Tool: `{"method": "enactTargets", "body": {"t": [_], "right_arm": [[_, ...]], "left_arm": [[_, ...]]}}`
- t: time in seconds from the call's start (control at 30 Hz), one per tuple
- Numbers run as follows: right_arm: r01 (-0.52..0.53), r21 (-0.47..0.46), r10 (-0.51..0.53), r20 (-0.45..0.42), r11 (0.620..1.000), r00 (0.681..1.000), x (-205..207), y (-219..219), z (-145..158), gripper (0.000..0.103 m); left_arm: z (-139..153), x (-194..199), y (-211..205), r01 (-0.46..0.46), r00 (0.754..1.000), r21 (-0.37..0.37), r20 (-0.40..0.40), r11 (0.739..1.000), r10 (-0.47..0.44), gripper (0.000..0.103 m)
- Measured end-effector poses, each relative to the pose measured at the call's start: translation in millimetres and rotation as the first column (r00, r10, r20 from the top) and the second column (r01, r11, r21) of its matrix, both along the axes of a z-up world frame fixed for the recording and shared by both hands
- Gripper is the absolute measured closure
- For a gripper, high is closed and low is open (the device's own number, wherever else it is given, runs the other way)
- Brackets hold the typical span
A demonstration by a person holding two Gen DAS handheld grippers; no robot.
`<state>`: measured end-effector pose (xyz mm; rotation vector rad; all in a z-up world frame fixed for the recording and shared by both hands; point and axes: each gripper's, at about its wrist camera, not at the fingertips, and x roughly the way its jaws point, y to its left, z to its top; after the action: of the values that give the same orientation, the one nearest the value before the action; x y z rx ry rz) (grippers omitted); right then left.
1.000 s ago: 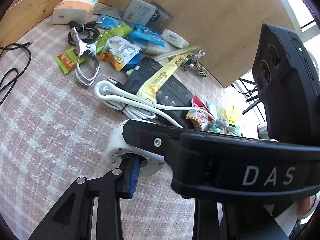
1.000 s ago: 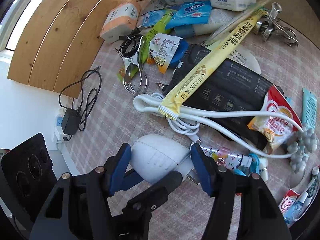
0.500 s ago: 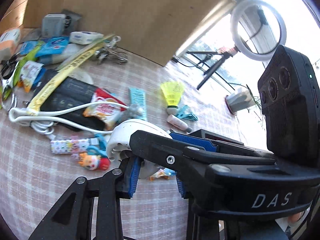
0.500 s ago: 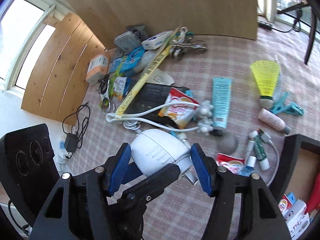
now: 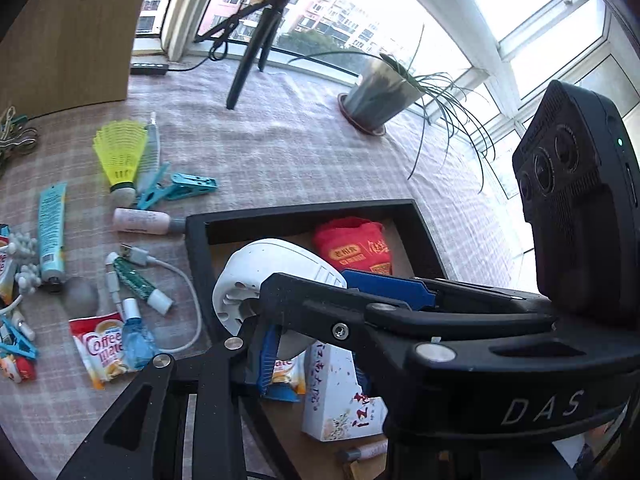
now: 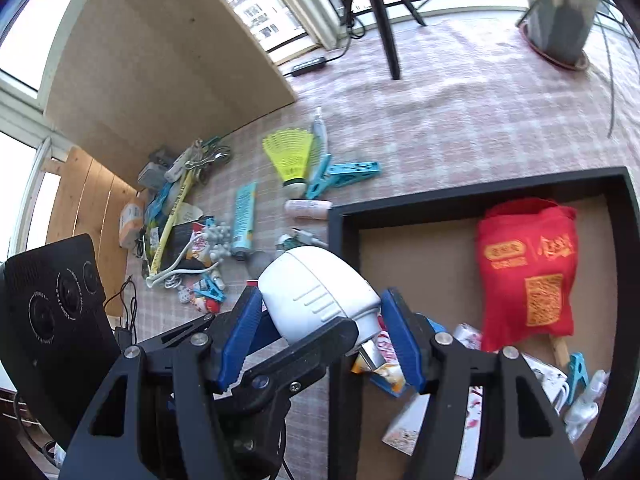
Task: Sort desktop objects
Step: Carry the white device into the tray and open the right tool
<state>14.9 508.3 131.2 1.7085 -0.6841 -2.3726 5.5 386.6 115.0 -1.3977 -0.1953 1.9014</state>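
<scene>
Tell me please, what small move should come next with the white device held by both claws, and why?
Probably carry the white device a little further over the black tray, then lower it. It is still above the tray's near-left corner. Both the left claw and right claw grip it, and bare floor shows left of the red pouch.

A table covered by a pink checked cloth (image 5: 280, 152) is seen, with a black tray (image 6: 480, 196) set on it as the landmark. Just beside the tray's left wall a pale pink tube (image 5: 138, 221) and a white USB cable (image 5: 176, 272) are laid. Further left of the tray a yellow shuttlecock (image 5: 120, 156), turquoise clothes pegs (image 5: 180, 190), a turquoise tube (image 5: 51, 232) and a Coffee-mate sachet (image 5: 100, 346) are spread. Beyond the tray, a potted plant (image 5: 376, 96) and a black tripod (image 5: 256, 40) are stood.
</scene>
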Motion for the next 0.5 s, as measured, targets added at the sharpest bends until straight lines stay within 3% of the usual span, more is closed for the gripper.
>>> {"method": "enactTargets", "body": {"t": [0.23,0.37,0.5], "right_arm": [[0.056,0.017,-0.056,0.02,0.998,0.998,19.9,30.2,-10.0,0.043],[0.077,0.043,-0.078,0.018,0.996,0.997,18.8,37.2,-9.8,0.045],[0.079,0.053,-0.079,0.004,0.995,0.997,16.3,36.8,-6.2,0.045]], "left_arm": [[-6.5,15.1,35.7,0.082,0.996,-0.04,0.024,0.996,-0.081,0.075],[-6.9,20.3,33.2,0.09,0.996,-0.097,0.013,0.991,-0.089,0.075],[-7.1,17.4,20.0,0.068,0.997,-0.08,0.03,0.995,-0.065,0.075]]}}
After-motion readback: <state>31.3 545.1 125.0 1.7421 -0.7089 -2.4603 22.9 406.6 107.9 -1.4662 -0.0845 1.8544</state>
